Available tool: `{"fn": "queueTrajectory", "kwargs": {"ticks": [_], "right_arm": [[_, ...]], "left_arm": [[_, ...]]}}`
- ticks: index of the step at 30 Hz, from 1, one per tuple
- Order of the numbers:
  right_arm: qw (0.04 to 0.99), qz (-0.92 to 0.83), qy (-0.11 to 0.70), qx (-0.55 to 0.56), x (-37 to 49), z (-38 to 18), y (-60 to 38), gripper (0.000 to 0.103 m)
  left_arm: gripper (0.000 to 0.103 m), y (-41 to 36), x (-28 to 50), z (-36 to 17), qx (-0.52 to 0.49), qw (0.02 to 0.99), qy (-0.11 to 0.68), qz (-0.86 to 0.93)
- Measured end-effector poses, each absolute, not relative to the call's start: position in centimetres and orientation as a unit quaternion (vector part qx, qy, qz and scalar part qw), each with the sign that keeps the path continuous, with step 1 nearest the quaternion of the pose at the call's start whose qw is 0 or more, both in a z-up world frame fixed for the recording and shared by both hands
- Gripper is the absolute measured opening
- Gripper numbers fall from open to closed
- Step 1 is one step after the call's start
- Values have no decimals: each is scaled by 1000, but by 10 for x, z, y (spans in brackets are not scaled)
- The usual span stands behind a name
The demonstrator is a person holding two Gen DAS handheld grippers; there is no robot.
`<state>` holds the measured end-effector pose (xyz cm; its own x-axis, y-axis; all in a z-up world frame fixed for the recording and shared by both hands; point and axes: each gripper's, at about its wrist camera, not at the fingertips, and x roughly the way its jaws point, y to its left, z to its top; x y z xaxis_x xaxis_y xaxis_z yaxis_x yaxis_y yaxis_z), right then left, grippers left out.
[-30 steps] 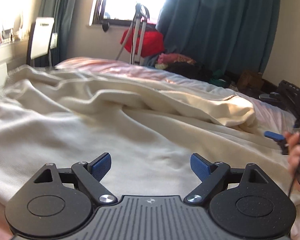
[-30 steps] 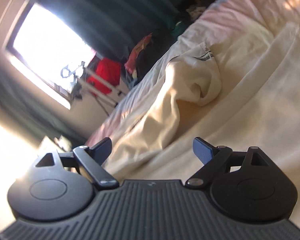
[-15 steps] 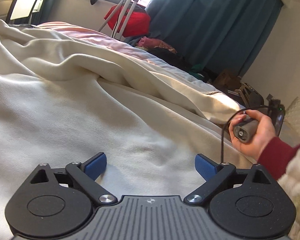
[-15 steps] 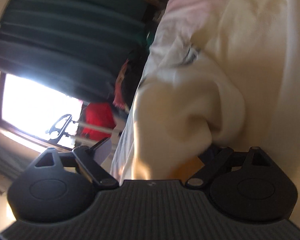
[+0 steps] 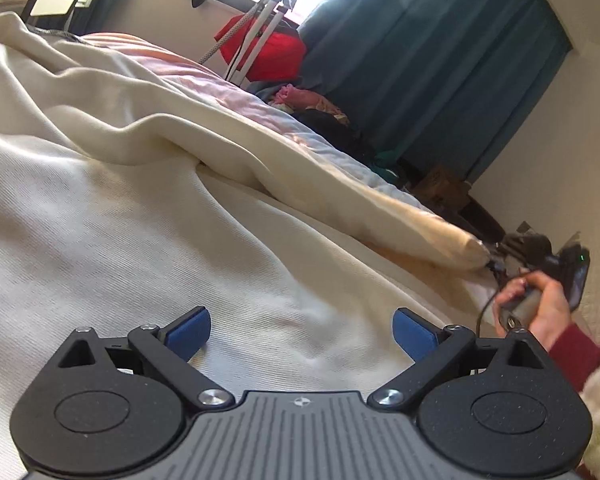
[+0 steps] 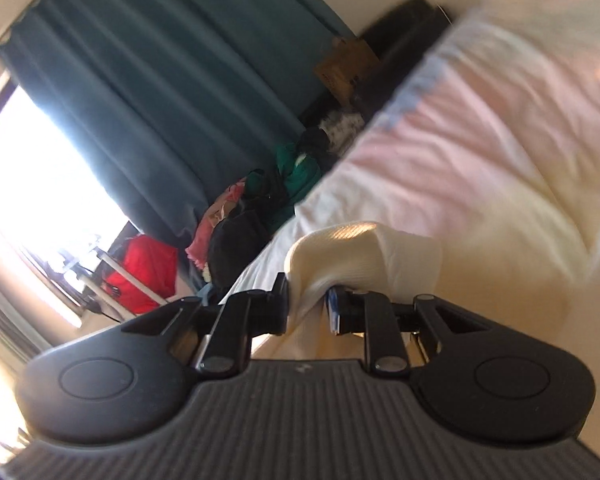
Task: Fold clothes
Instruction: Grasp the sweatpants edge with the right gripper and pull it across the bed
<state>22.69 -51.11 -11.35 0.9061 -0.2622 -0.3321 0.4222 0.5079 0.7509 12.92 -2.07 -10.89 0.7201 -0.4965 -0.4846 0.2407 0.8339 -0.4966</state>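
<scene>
A cream knit garment lies spread and rumpled over the bed. Low over its near part, my left gripper stands open, with only flat cloth below its blue pads. One long sleeve runs out to the right, where a person's hand holds the other gripper at its tip. In the right wrist view, my right gripper is closing its jaws, and the sleeve end is pinched between them and bunches up above the fingers.
The bed's pink and white sheet shows beyond the garment. Past the bed's far side are a red bag, a white stand, a pile of clothes, a cardboard box and teal curtains.
The right gripper moved up to the sleeve end and its jaws came together on it. The left gripper sank a little, tilted, and opened slightly wider.
</scene>
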Motion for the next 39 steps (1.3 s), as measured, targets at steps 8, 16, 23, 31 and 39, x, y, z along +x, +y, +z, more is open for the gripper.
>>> {"fn": "queueTrajectory", "kwargs": {"ticks": [8,16,23,31,39], "right_arm": [[816,-102,131,554,209,-156,-523,41],[784,-79,105,607,237,-181,-527,89],[768,-169,27,617,234,-178,-551,66],[868,-222,-23,444,216,-106,-539,15],[903,-234,29,359,200,-95,-512,15]], "left_arm": [[99,-19,114,-102,-191,911,306,-200],[99,-31,116,-110,-168,916,309,-194],[99,-36,117,-114,-151,922,296,-198],[99,-38,117,-114,-156,922,289,-204],[99,-40,111,-106,-144,929,275,-203]]}}
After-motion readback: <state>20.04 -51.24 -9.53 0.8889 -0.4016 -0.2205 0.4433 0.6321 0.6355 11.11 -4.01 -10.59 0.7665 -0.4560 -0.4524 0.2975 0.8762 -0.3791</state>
